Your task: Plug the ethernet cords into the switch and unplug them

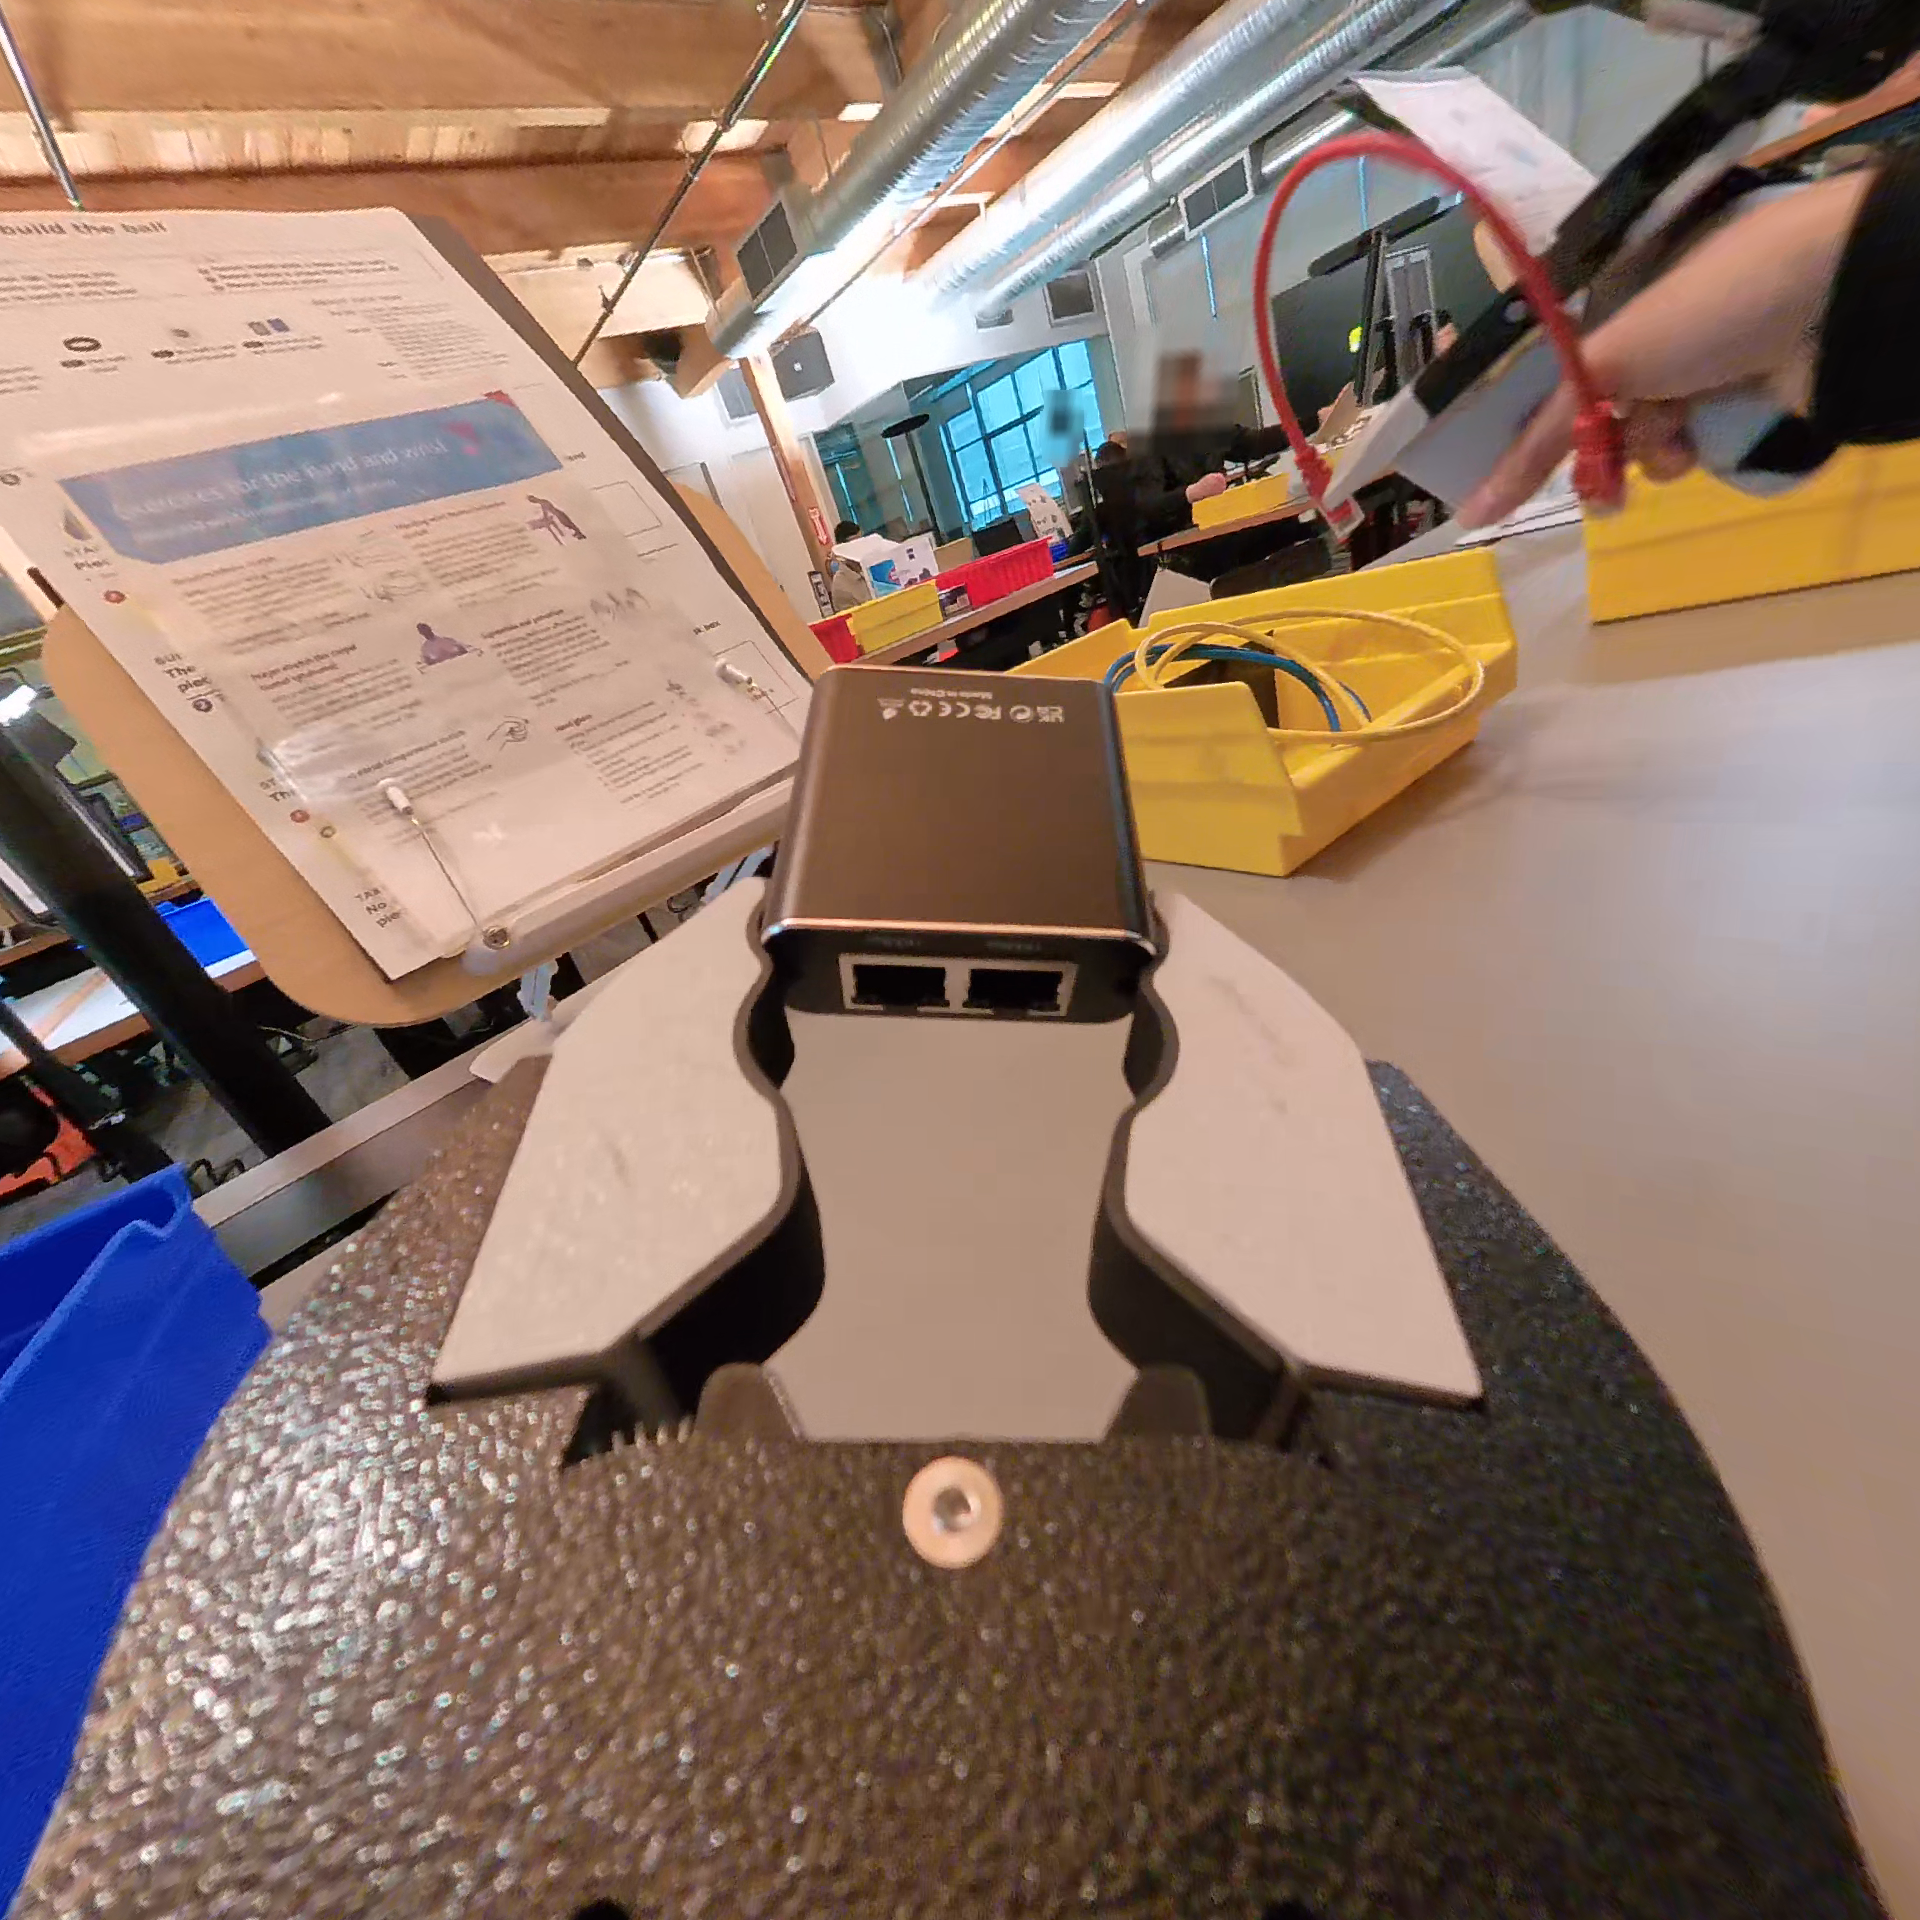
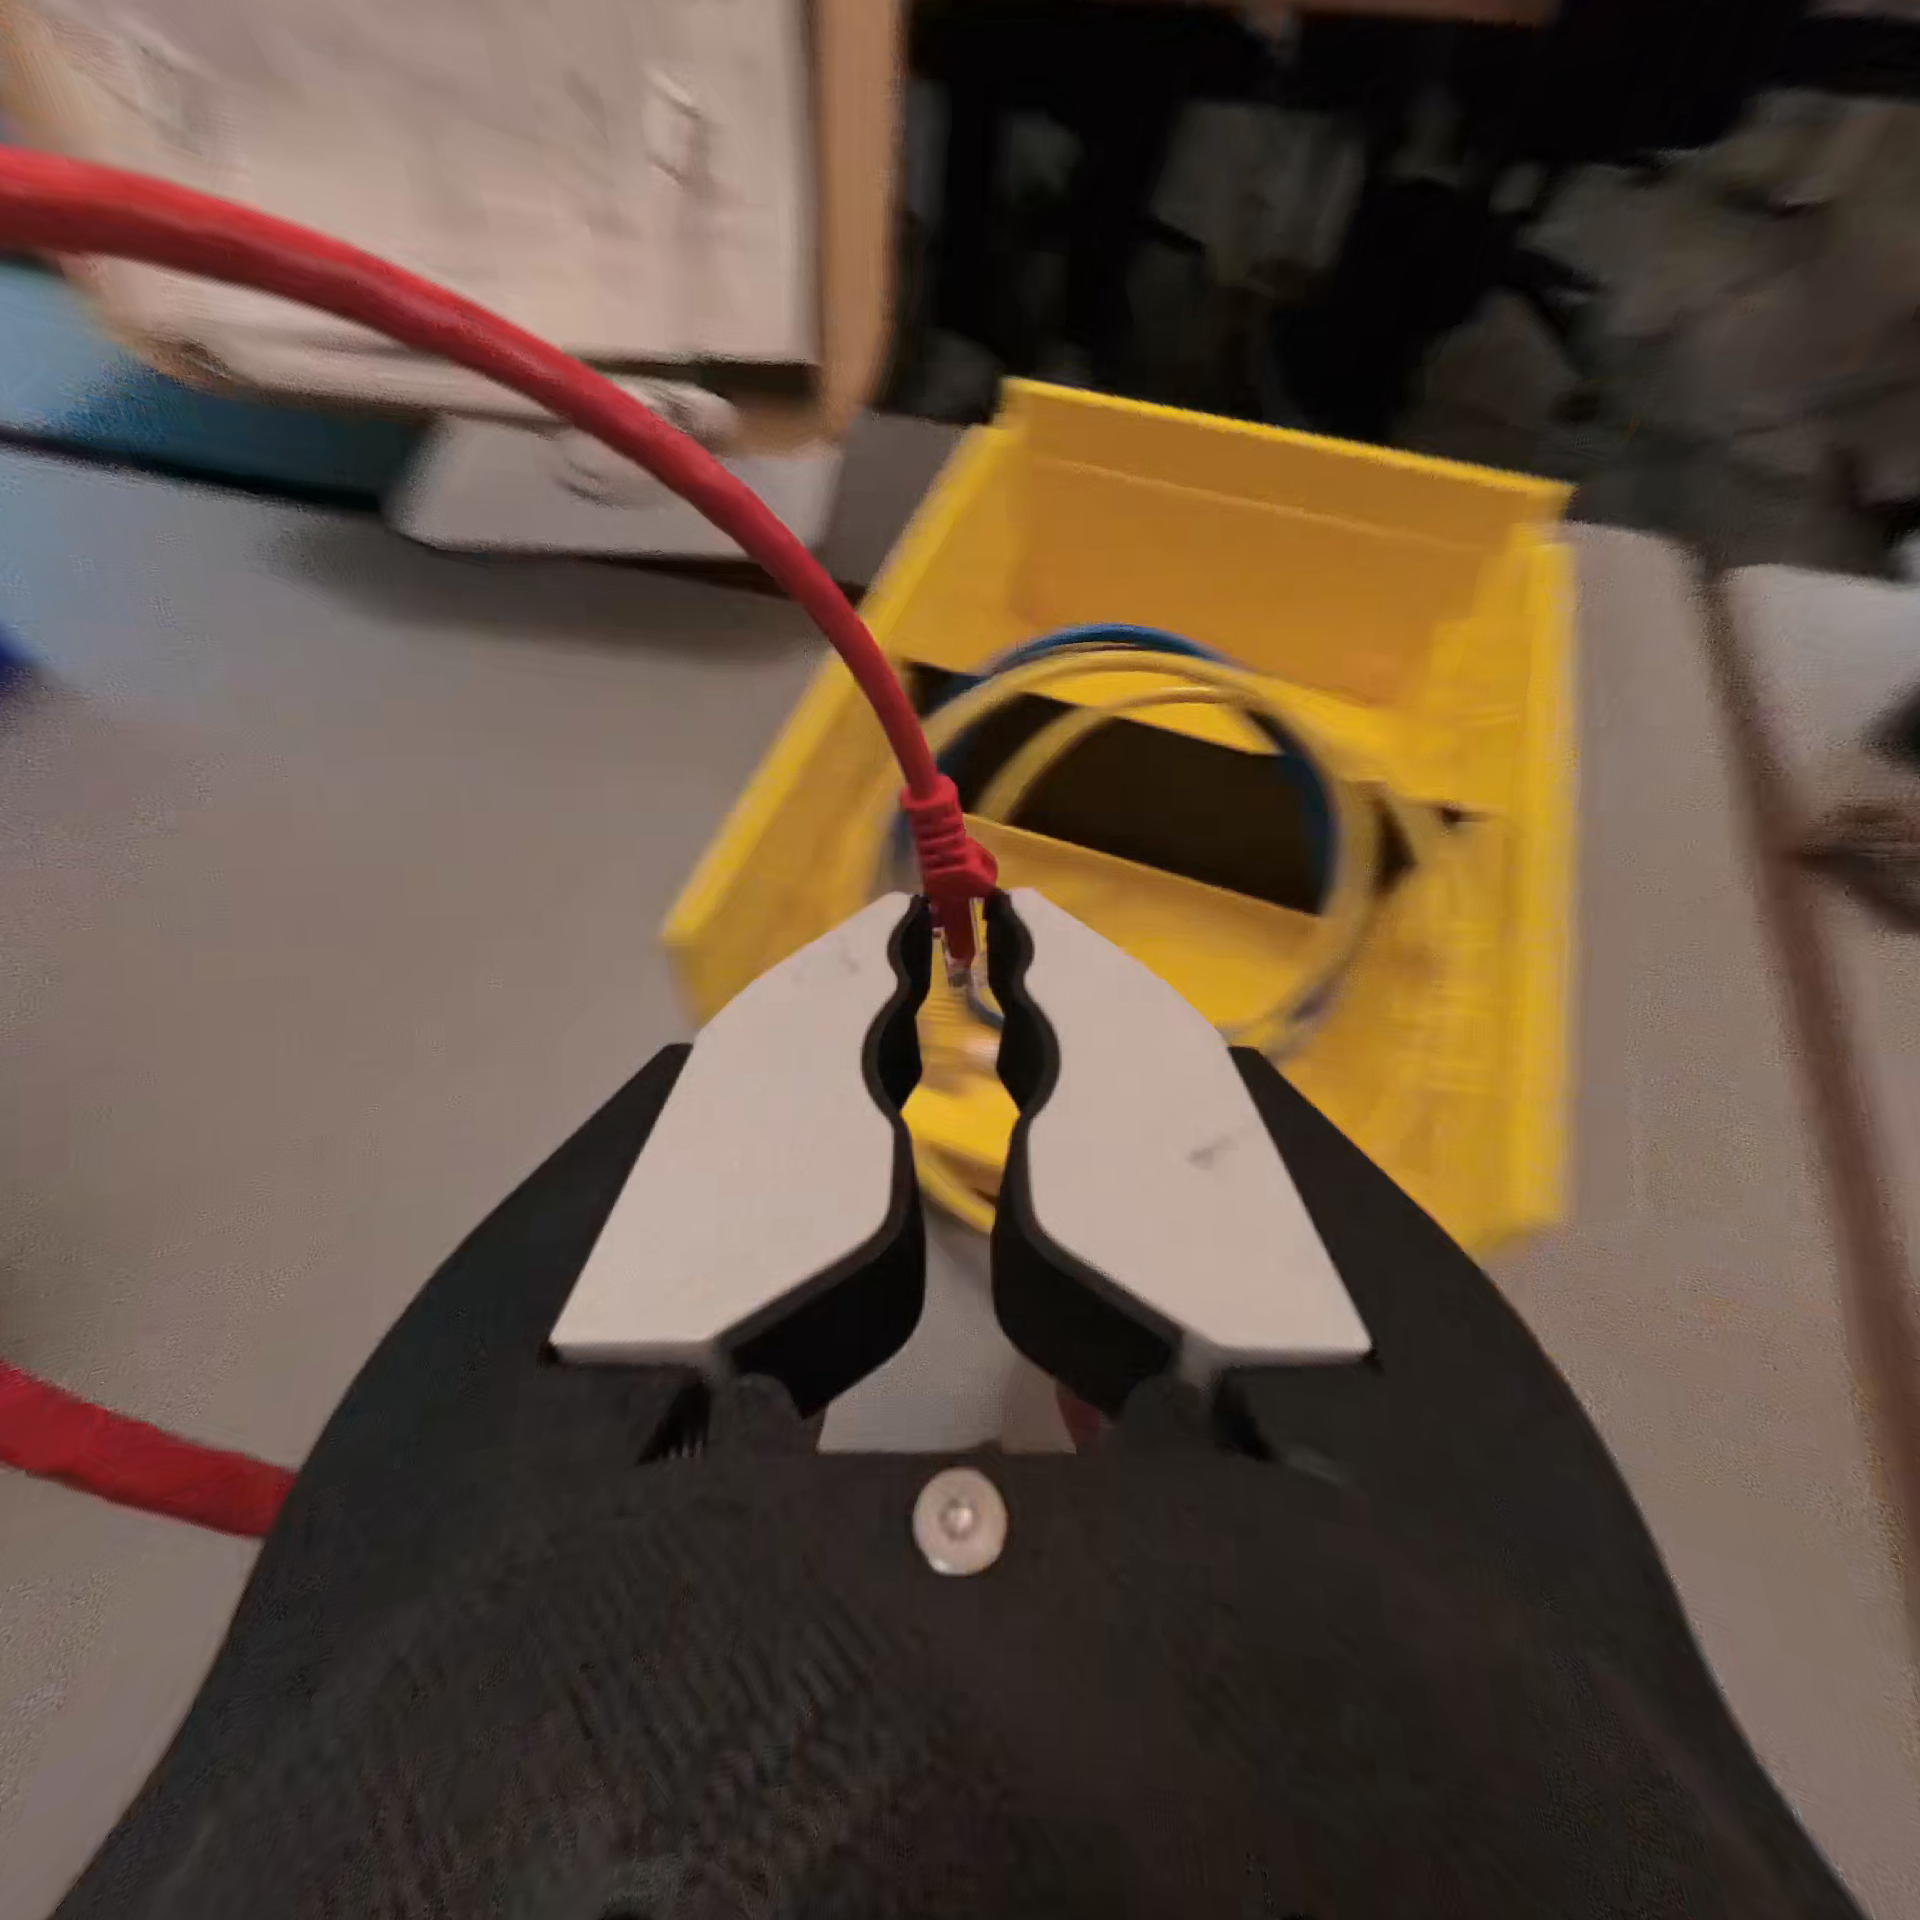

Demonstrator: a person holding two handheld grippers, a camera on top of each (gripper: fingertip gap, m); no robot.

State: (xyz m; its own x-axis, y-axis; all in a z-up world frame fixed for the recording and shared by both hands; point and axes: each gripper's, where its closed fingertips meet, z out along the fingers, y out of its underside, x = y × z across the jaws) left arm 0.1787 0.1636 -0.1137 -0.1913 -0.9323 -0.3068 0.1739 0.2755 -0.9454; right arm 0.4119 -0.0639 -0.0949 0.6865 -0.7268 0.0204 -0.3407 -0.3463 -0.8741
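Observation:
My left gripper [image 1: 958, 935] is shut on a small black switch [image 1: 956, 821] and holds it above the table, its two empty ports [image 1: 958, 984] facing the camera. My right gripper [image 2: 958, 920] is shut on the plug of a red ethernet cord [image 2: 727, 499], which loops up and away to the left. In the left wrist view the right gripper [image 1: 1351, 494] shows at the upper right with the red cord [image 1: 1273, 281] arching over it and the other red plug [image 1: 1597, 447] hanging by a person's hand. Yellow and blue cords [image 2: 1320, 748] lie coiled in a yellow bin [image 2: 1247, 540].
A tilted board with instruction sheets [image 1: 343, 582] stands at the left. A blue bin [image 1: 94, 1382] sits at the lower left. The yellow bin with cords [image 1: 1278, 769] and a second yellow bin [image 1: 1756, 540] are on the grey table [image 1: 1610, 935]. People sit at far benches.

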